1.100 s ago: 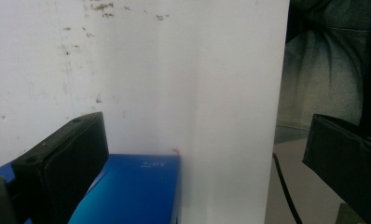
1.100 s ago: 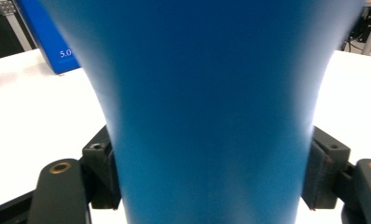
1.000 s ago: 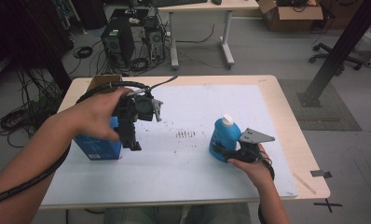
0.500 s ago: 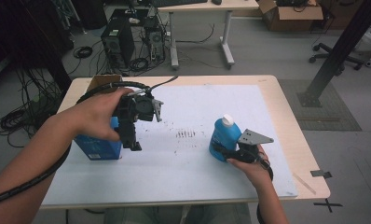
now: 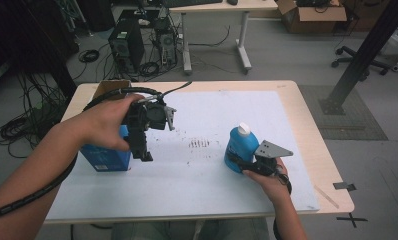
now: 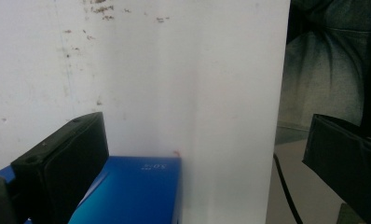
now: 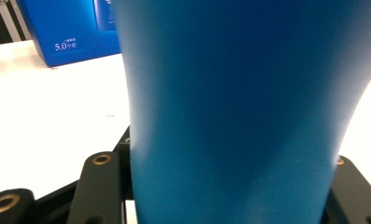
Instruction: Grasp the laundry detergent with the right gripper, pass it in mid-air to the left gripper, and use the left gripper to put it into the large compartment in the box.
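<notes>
Right gripper (image 5: 243, 165) jaws just finishing closing, now pinching blue bottle (image 5: 240, 149) and readying lift; left gripper (image 5: 143, 150) hanging spread over blue box (image 5: 105, 156).

I'm looking into a lab or tech workroom here. Behind my wooden table (image 5: 307, 130) with its white mat (image 5: 227, 115), two computer towers (image 5: 139, 45) sit on the grey floor amid tangled cables (image 5: 22, 127). There's a second desk (image 5: 217, 10), a cardboard box (image 5: 314, 10), an office chair's base (image 5: 354, 52) and a black metal frame post (image 5: 362, 55).
</notes>
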A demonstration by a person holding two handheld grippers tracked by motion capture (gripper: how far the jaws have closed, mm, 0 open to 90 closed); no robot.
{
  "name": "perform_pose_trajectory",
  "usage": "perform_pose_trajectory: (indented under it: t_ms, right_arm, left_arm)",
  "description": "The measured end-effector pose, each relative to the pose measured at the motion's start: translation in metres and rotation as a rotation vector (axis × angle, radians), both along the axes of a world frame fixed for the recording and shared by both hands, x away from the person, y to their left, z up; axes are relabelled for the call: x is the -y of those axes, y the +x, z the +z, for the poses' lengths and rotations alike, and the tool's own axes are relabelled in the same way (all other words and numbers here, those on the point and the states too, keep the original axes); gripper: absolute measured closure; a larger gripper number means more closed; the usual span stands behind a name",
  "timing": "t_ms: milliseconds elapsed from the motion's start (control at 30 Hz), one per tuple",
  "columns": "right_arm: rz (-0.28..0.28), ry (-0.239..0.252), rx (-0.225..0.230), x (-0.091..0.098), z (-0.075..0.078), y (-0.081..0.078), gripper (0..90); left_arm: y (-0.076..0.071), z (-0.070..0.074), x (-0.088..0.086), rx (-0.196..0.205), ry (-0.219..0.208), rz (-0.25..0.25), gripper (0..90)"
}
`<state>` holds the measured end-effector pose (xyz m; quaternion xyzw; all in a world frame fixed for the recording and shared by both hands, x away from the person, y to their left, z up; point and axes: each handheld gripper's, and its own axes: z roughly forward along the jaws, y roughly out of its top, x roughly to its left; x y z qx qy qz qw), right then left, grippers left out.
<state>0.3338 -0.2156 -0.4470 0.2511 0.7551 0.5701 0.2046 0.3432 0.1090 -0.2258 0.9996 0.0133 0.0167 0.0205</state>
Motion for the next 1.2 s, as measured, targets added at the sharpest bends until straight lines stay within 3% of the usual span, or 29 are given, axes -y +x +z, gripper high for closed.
perform_pose_trajectory:
  t_ms: [133,467,600,1000,1200]
  right_arm:
    - [0.0,-0.004,0.007,0.0,0.0,-0.001,45.6]
    - [-0.006,0.056,-0.017,0.006,-0.002,0.002,46.4]
    - [-0.003,0.052,-0.018,0.007,0.0,0.002,46.6]
    - [0.061,0.038,0.008,0.013,0.038,0.003,46.7]
    - [0.135,0.006,0.017,0.013,0.063,0.003,46.7]
  left_arm:
    - [0.0,-0.001,0.002,-0.002,0.001,-0.001,0.2]
    - [-0.001,0.002,0.002,0.0,0.002,0.0,0.2]
    - [-0.001,0.003,0.003,0.004,0.001,0.0,0.2]
    - [0.0,0.007,0.009,0.006,0.007,0.001,0.2]
    - [0.002,0.01,0.012,0.006,0.002,0.002,0.2]
